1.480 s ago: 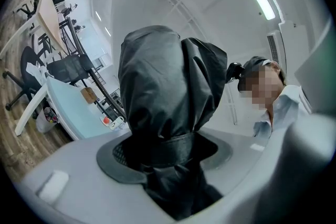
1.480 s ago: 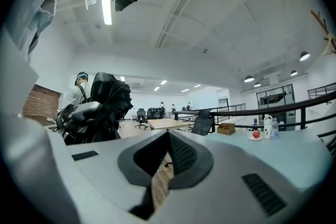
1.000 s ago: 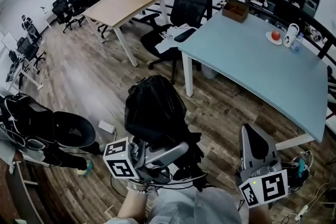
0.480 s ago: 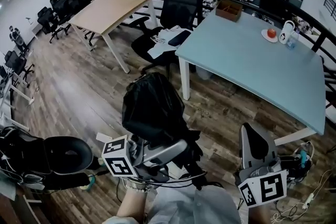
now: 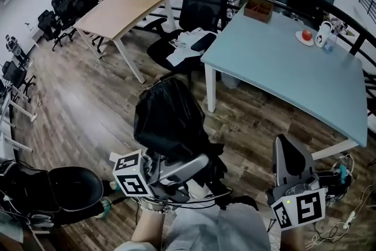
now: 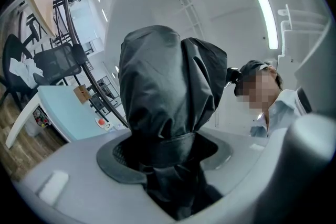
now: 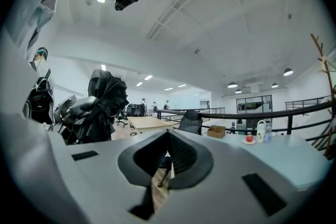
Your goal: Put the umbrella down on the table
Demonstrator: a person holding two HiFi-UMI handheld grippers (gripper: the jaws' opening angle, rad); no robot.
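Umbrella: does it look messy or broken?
The black folded fabric umbrella looks messy: its cloth is bunched and crumpled, not wrapped smooth, above the left tool that grips it. No tear or break shows.

Head view looks steeply down; both gripper views tilt upward, all sharing the blue table (image 5: 282, 62).

The lower part of the umbrella (image 6: 168, 86) disappears between the jaws of the left gripper (image 6: 170, 170), so its handle cannot be seen. In the head view its black cloth covers those jaws in part. The bench (image 5: 282, 67) is cut by the right edge of the head view. On its far corner, a red thing (image 5: 306, 36) and a white thing (image 5: 324, 36) are too small to identify.
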